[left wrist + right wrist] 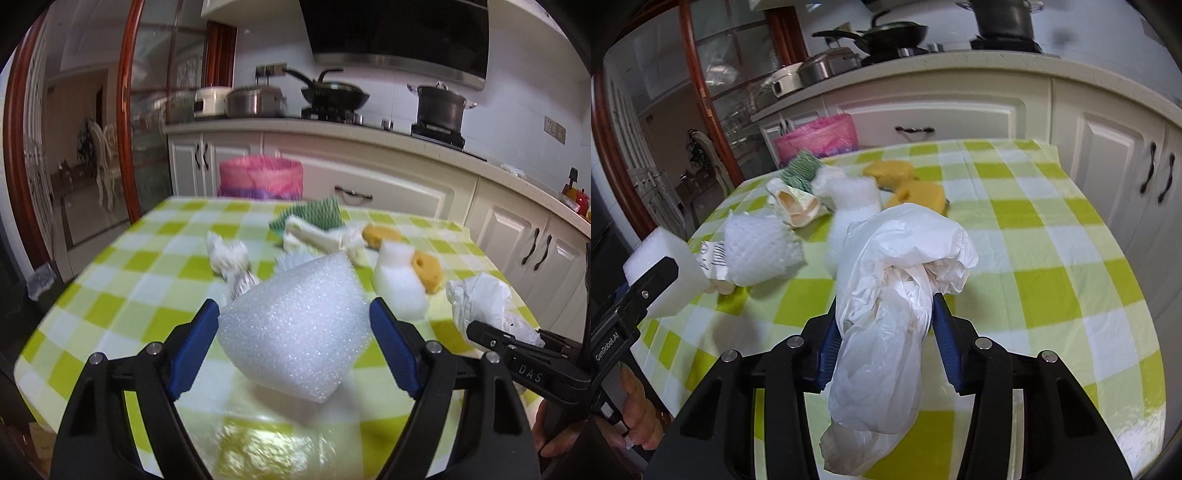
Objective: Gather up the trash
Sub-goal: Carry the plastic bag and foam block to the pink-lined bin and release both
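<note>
Because both views are smeared by motion blur, the smaller scraps on the checked tablecloth [110, 280] are hard to separate. At far left of the right wrist view, only one black finger [653, 278] of the left gripper shows, lying across the white foam block [670, 258]; a few of the person's fingers [637, 410] peek in below, the rest cut off. In the left wrist view the left gripper [295, 325] clamps that foam block [295, 325] between its two blue pads [195, 347], lifted above the cloth. Its bulk hides part of the printed wrapper [236, 266] behind it. Beyond the table's far edge stands one pink-lined bin [260, 177], its base hidden by the table.

Moving right across the cloth, I count one green mesh sleeve [317, 214], one cream husk-like scrap [314, 236], one white foam chunk [397, 284] and two yellow sponges [428, 269]; a white net sleeve [761, 251] reads clearly only in the right wrist view. Whether further bits lie under the pile cannot be told.

Farther right, the right gripper [886, 325] pinches one crumpled white plastic bag [897, 295], which covers most of both blue pads [947, 343] and hangs below them. In the left wrist view that gripper [517, 347] is cropped at the frame edge, the bag [480, 299] bunched at its tip.
</note>
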`<state>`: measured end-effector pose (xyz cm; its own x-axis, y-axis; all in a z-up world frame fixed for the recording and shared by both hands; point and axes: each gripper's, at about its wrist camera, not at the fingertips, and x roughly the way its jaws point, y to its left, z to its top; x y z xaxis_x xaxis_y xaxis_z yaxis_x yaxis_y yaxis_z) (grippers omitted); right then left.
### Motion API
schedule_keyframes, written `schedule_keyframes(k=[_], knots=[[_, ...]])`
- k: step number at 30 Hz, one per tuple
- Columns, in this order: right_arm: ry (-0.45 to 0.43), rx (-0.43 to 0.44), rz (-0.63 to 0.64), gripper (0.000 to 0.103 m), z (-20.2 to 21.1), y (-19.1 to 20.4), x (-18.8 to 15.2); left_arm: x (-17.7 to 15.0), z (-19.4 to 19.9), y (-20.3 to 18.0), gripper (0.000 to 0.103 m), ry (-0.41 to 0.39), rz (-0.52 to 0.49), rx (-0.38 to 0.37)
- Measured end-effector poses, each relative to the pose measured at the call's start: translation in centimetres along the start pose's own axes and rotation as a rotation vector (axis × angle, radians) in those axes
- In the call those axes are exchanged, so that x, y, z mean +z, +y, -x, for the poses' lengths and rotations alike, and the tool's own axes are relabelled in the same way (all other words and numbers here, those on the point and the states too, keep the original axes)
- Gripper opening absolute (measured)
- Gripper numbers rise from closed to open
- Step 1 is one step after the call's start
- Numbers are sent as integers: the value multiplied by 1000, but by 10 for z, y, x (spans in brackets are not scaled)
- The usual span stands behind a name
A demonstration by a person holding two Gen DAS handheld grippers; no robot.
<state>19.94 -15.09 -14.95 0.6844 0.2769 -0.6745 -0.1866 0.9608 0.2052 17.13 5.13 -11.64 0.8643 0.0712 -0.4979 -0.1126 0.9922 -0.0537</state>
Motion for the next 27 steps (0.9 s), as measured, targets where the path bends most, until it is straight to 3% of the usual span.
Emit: schedule_keyframes(k=[16,23,27], knots=[[-154,106,133,46,-22,67,100,69,-27,42,80,-94,7,56],[-225,170,189,46,-53,95,165,126,-75,77,80,-87,65,9],[-231,197,211,46,-81,107,201,159,-117,95,81,-91,60,31]])
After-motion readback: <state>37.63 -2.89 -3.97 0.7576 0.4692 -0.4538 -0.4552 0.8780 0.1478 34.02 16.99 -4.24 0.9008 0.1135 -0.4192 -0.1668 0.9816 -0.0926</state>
